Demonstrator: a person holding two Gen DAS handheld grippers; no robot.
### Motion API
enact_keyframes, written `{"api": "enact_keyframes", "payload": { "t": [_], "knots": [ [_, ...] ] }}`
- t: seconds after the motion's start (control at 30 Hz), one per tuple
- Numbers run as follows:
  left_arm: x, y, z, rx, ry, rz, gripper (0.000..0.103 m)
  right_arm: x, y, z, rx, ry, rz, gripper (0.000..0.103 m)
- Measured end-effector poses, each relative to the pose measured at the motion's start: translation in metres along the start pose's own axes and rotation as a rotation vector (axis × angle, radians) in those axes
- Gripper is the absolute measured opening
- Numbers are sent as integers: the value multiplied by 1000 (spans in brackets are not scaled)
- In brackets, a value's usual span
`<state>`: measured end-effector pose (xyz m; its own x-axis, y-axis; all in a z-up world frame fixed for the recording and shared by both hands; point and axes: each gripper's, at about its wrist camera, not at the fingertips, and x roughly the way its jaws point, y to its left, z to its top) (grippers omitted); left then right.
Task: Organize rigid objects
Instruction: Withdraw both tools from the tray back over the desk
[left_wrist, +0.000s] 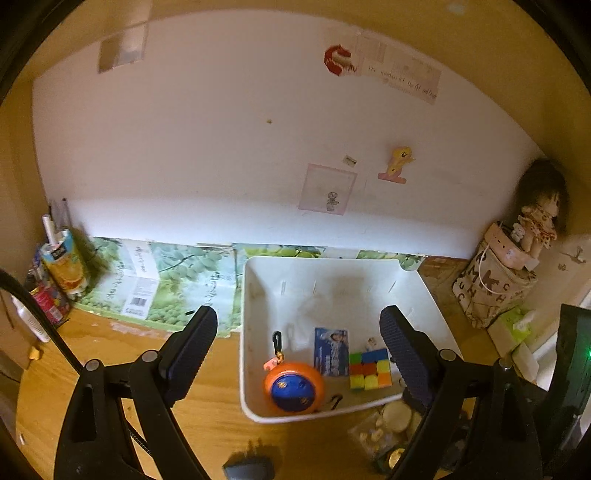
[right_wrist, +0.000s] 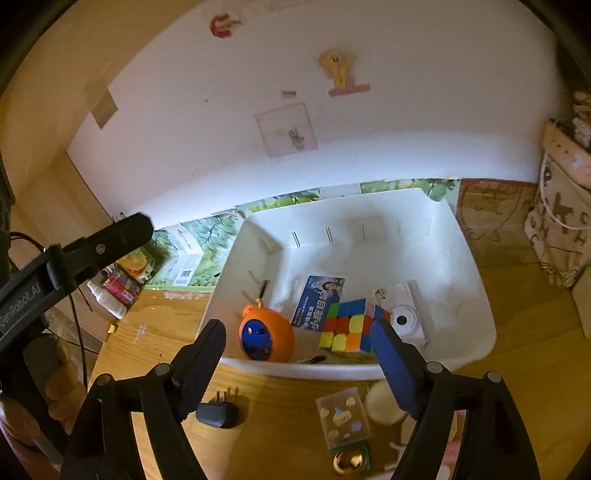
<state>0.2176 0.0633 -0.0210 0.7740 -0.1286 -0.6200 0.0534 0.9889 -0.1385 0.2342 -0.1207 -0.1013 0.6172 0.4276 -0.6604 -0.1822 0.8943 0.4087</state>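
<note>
White plastic bin (left_wrist: 255, 332) on a wooden bench (left_wrist: 207, 398), seen from the left wrist; inside, near the front wall, an orange-and-blue round toy (left_wrist: 293, 387) with a clip, a blue card (left_wrist: 331, 350) lying flat behind it, and a colour cube (left_wrist: 370, 370) just beside the card. Left tongs (left_wrist: 299, 354) spread wide above the bin's front, nothing between the pads. On the bench in front of the bin, a black plug adapter (left_wrist: 249, 467), partly cut off by the frame edge, plus a clear box of small pieces (left_wrist: 373, 434) and a pale round lid (left_wrist: 397, 417) close to the right finger. Juice carton (left_wrist: 64, 264) and bottles at far left against a green printed box (left_wrist: 147, 280); doll (left_wrist: 537, 218) sitting on a patterned bag (left_wrist: 491, 291) at far right. From the right wrist: same bin (right_wrist: 476, 295), with the round toy (right_wrist: 267, 338) at front left, card (right_wrist: 317, 302) leaning behind, cube (right_wrist: 349, 326) in the middle and a small white camera-like gadget (right_wrist: 404, 317) touching the cube on its right. Right tongs (right_wrist: 295, 350) parted wide over the bin's front rim, gripping nothing. Plug adapter (right_wrist: 218, 411) on the bench (right_wrist: 517, 387) before the bin, clear box (right_wrist: 343, 417) and round lid (right_wrist: 384, 404) side by side, a gold bell-like item (right_wrist: 349, 461) below them. Left tool's black finger (right_wrist: 110, 240) reaching in from the left edge.
</note>
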Motion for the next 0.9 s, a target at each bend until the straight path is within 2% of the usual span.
{"api": "enact_keyframes", "payload": {
  "t": [0.4,0.9],
  "knots": [
    [-63,34,-35,3,-18,24,91,-54,24,-46,28,-104,-67,81],
    [-105,56,-80,-3,28,-7,91,-106,48,-109,-12,-230,-189,81]
  ]
}}
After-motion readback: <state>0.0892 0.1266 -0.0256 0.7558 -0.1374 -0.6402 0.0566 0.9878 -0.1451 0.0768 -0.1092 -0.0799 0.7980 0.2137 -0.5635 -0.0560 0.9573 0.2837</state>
